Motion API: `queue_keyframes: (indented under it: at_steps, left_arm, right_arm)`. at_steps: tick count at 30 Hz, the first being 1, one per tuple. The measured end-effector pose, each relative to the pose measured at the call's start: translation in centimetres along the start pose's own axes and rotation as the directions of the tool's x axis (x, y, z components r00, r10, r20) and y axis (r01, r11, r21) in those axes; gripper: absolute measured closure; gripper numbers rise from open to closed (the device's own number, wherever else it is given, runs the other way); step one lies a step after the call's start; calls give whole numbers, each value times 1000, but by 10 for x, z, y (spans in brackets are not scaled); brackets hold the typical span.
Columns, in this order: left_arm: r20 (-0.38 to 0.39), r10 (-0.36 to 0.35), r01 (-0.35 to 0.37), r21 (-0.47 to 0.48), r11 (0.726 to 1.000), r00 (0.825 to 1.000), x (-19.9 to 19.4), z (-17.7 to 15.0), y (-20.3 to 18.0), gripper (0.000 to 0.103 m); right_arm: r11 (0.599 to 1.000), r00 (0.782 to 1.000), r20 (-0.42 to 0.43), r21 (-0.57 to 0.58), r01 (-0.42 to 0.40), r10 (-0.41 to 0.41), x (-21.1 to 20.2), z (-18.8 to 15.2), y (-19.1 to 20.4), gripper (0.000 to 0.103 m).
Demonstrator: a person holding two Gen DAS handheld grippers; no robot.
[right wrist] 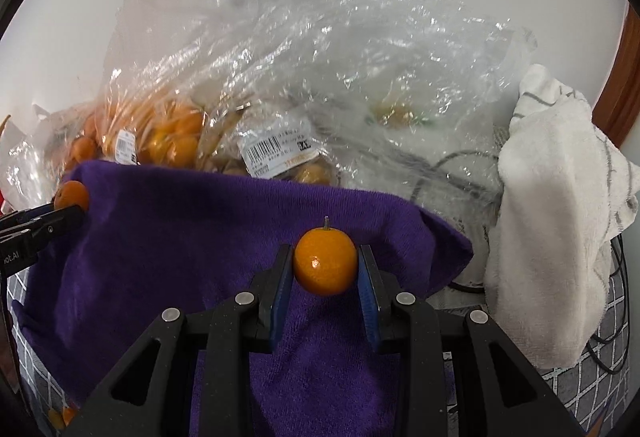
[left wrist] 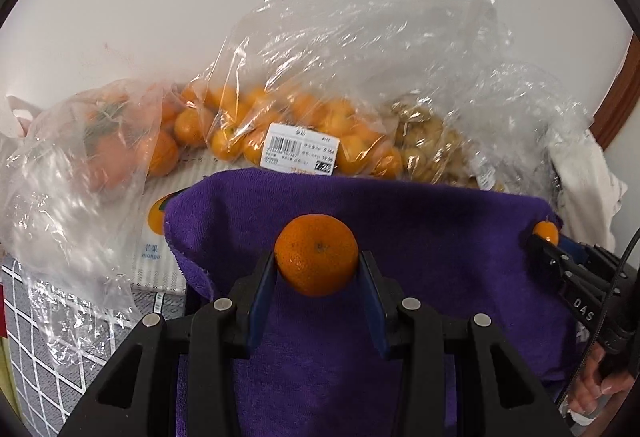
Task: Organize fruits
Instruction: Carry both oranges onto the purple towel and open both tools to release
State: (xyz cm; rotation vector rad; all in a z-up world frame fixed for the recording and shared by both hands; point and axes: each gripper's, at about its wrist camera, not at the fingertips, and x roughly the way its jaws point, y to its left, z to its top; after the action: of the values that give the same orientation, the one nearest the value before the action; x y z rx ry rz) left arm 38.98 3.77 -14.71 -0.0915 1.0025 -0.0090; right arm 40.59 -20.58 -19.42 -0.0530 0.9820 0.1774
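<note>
My left gripper (left wrist: 318,261) is shut on a small orange (left wrist: 316,255) and holds it above a purple towel (left wrist: 420,237). My right gripper (right wrist: 325,265) is shut on a smaller orange with a short stem (right wrist: 325,262) over the same purple towel (right wrist: 180,229). The right gripper also shows at the right of the left wrist view (left wrist: 544,241), and the left gripper at the left of the right wrist view (right wrist: 68,205). Behind the towel lie clear plastic bags of oranges (left wrist: 280,125) with barcode labels.
A bag of tomatoes (left wrist: 108,141) lies at the left on a white mango box (left wrist: 160,221). A bag of pale brown fruit (left wrist: 424,145) lies right of the oranges. A white cloth (right wrist: 560,197) is heaped at the right. A grey grid-pattern cover (left wrist: 48,349) lies beneath, with a white wall behind.
</note>
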Motion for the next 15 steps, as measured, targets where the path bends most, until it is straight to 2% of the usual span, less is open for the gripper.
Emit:
queue_keyframes:
  at_steps: [15]
  left_arm:
    - [-58,27,-27,2,1000,998,21,-4,-7,64]
  right_arm:
    - [1000,999,-46,-21,7,-8,11,0,3,72]
